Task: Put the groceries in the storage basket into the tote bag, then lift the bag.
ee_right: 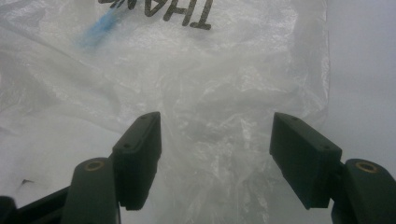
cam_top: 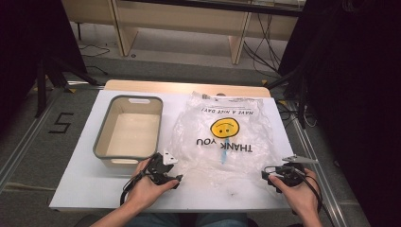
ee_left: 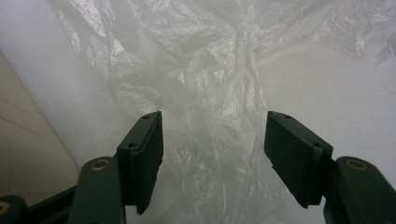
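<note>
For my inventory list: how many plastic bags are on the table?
1. The bag lies flat at the table's middle, right of the bin. Another bag folded under it cannot be excluded.

Clear plastic bag (cam_top: 222, 137) with yellow smiley, black lettering; grey-rimmed cream bin (cam_top: 128, 130)

Left hand (cam_top: 147, 187) grips black two-jaw left gripper (cam_top: 176, 178) low over table, forearm entering from bottom edge. Jaws wide apart, nothing pinched. Right hand (cam_top: 298, 194) holds black two-jaw right gripper (cam_top: 265, 174), pointing inward; jaws spread wide, pads (ee_right: 140, 149) bare.
</note>
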`<state>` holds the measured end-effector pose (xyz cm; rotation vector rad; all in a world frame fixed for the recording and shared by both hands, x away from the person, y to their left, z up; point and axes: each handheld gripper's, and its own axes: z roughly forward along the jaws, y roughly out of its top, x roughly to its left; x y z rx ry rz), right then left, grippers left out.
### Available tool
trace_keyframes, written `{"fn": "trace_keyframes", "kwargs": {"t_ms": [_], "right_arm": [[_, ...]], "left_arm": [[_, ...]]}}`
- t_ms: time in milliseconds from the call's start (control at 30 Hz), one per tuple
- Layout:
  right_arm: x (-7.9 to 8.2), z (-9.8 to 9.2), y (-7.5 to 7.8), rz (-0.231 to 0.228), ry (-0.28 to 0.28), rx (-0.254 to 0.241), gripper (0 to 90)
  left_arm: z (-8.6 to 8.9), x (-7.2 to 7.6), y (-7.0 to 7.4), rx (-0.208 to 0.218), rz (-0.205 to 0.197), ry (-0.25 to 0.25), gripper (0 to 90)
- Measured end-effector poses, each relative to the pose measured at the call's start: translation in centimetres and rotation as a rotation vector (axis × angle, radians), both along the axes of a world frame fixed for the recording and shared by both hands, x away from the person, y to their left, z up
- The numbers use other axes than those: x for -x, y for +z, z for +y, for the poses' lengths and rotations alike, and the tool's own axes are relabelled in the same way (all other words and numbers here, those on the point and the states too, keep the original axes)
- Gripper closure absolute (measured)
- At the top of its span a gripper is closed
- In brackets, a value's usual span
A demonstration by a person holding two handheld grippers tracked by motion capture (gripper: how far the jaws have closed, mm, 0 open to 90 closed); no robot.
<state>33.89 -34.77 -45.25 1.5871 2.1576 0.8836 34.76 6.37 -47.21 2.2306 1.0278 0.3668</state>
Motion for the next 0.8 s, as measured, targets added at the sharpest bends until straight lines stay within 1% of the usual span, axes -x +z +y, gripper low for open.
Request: {"fn": "trace_keyframes", "kwargs": {"t_ms": [167, 333, 433, 467, 667, 700, 800], "right_arm": [[0.03, -0.06, -0.01, -0.003, -0.004, -0.001, 35.1], [0.05, -0.04, -0.18, 0.016, -0.001, 0.000, 35.1], [0.03, -0.03, -0.11, 0.019, 0.000, 0.001, 35.1], [0.02, -0.03, -0.09, 0.023, -0.001, 0.001, 35.1], [0.07, -0.09, -0.17, 0.040, 0.004, -0.005, 35.0], [0.11, -0.12, -0.13, 0.036, -0.002, -0.007, 35.0], [0.16, -0.41, -0.08, 0.039, 0.002, -0.009, 35.0]], "left_arm": [[-0.04, -0.06, -0.05, -0.005, -0.002, -0.002, 37.3], [-0.08, -0.11, -0.01, -0.002, -0.006, 0.004, 37.4], [-0.10, -0.21, -0.09, -0.007, -0.001, -0.003, 37.4], [-0.14, -0.25, -0.15, 0.000, 0.000, 0.002, 37.4], [-0.12, -0.34, -0.22, -0.003, 0.006, 0.006, 37.7], [-0.13, -0.35, -0.22, -0.003, 0.008, 0.008, 37.7], [-0.17, -0.38, -0.25, -0.008, 0.024, 0.016, 38.1]]}}
